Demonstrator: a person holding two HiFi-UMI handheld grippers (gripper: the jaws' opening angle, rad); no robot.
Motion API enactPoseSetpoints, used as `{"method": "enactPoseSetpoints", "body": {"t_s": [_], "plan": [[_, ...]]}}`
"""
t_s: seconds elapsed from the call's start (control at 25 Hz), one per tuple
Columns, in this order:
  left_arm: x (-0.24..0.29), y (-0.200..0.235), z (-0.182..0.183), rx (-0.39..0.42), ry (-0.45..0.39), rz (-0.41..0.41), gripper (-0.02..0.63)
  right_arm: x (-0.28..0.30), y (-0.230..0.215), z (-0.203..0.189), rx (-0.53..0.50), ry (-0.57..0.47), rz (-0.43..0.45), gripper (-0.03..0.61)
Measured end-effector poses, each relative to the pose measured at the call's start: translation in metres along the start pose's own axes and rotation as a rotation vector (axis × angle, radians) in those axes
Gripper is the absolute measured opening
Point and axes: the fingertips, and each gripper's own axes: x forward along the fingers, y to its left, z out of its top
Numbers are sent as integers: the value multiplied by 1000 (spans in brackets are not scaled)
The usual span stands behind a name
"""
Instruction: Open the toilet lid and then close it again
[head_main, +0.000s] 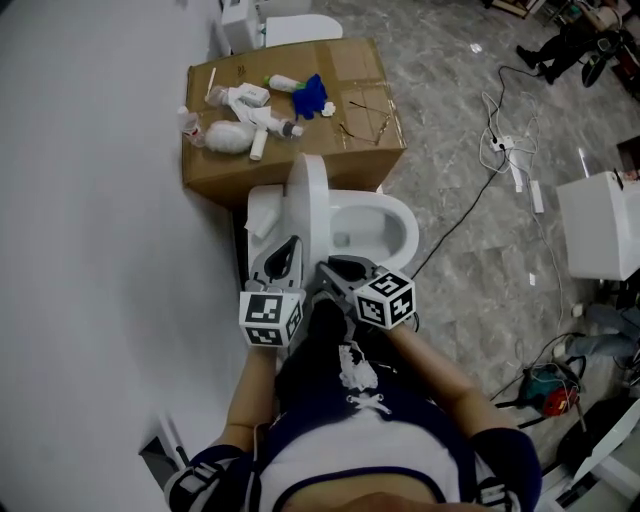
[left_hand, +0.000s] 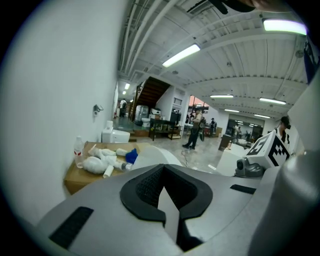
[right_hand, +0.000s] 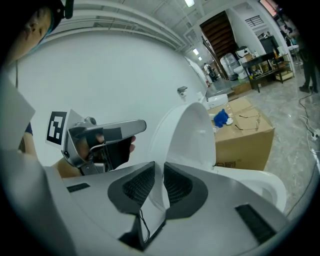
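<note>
Close under the head camera are the person's dark top and bare forearms, one gripper in each hand. Each gripper carries a cube (head_main: 270, 318) of black-and-white square markers; these are patterns only, with no letters to read.

The right gripper (right_hand: 159, 167) is clamped on the lid (right_hand: 192, 135): the white front edge runs between its black ribbed pads, which press on both faces. The left gripper (left_hand: 162, 167) has its jaws together with nothing between them. It sits just beside the right one, on the wall side of the lid.

The lid stands raised on edge, roughly upright over the open bowl (head_main: 405, 225), whose rim shows to its right.

Behind the toilet a cardboard box (head_main: 300, 165) stands against the white wall. On top of it lie several white bottles (head_main: 240, 120), a small clear bottle with a red label (left_hand: 78, 150) at the wall end, and a blue bundle (head_main: 312, 97). There is dark print low on the box's front face, too small to read.

Further off, on the grey marbled floor, a white power strip (head_main: 505, 145) lies with cables trailing from it, and another white fixture (head_main: 598, 225) stands at the right. At the far end of the hall the left gripper view shows tables and a few people standing under strip lights.
</note>
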Motion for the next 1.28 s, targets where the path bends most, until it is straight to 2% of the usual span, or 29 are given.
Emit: {"method": "enactPoseSetpoints", "body": {"t_s": [0.32,0.72,1.28], "plan": [[33,-32,0,0,24,-55,7,-29,-35,-8,57,13,-42,44],[60,-45,-9,4,80,-73,7,-49,-59,-20,73,16,-88,46],[97,-90,-14,66,145,-173,8,-79,-98,-40,197,20,-114,46]]}}
